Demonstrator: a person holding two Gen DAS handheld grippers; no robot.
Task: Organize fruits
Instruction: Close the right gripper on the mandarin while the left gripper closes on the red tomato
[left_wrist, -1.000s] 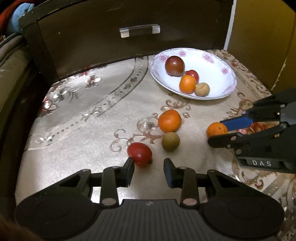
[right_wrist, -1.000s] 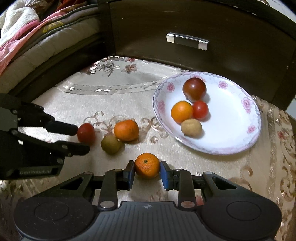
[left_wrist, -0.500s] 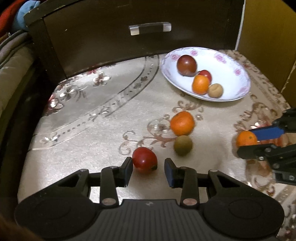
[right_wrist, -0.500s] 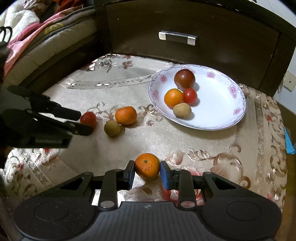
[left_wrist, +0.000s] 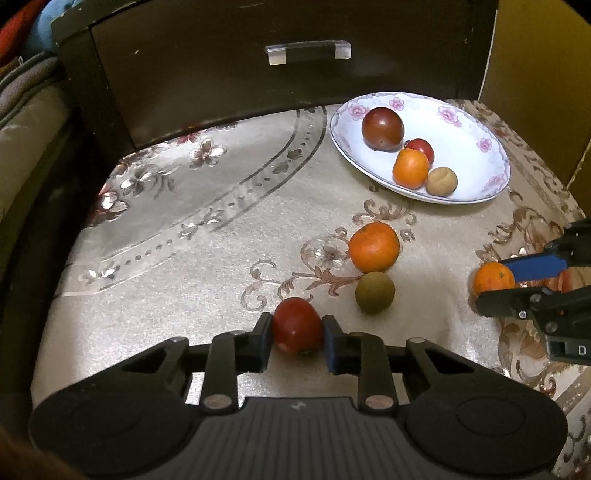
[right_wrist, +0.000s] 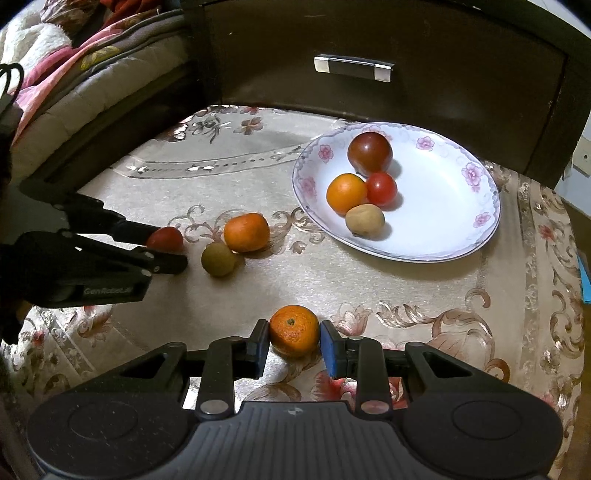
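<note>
My left gripper (left_wrist: 297, 334) is shut on a red tomato (left_wrist: 297, 325) that rests on the cloth. My right gripper (right_wrist: 294, 340) is shut on a small orange (right_wrist: 294, 329), held near the front of the cloth; it also shows in the left wrist view (left_wrist: 493, 277). A larger orange (left_wrist: 374, 246) and a green-brown fruit (left_wrist: 375, 292) lie loose between the grippers. The white flowered plate (right_wrist: 454, 206) at the back right holds a dark tomato (right_wrist: 369, 153), an orange (right_wrist: 346, 194), a small red tomato (right_wrist: 381, 188) and a tan fruit (right_wrist: 365, 219).
A beige patterned cloth (left_wrist: 207, 236) covers the surface. A dark wooden drawer front with a metal handle (left_wrist: 308, 51) stands behind it. Bedding (right_wrist: 74, 66) lies at the left. A yellow wall (left_wrist: 539, 74) stands at the right.
My left gripper moved forward over the red tomato and closed on it. My right gripper drew back from the plate with the small orange in it.
</note>
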